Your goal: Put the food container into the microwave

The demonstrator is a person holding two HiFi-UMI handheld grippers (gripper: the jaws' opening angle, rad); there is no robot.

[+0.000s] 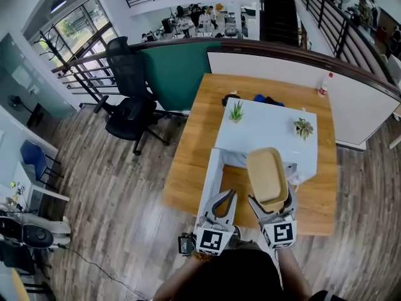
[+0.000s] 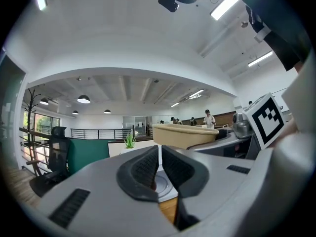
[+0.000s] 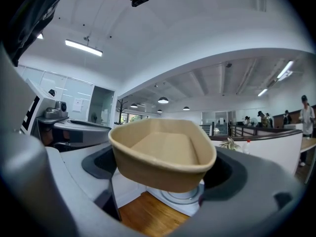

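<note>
I grip the food container, likely light and crushable, by its lower end with the right hand-held gripper; left hand-held gripper closed, empty.

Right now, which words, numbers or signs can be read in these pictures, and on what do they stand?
No readable text anywhere.
The marker cubes: black-and-white square patterns only, no letters.
The food container: plain, no print.
The bottle: label too small to read.
The wall notice: too blurred to read.
</note>
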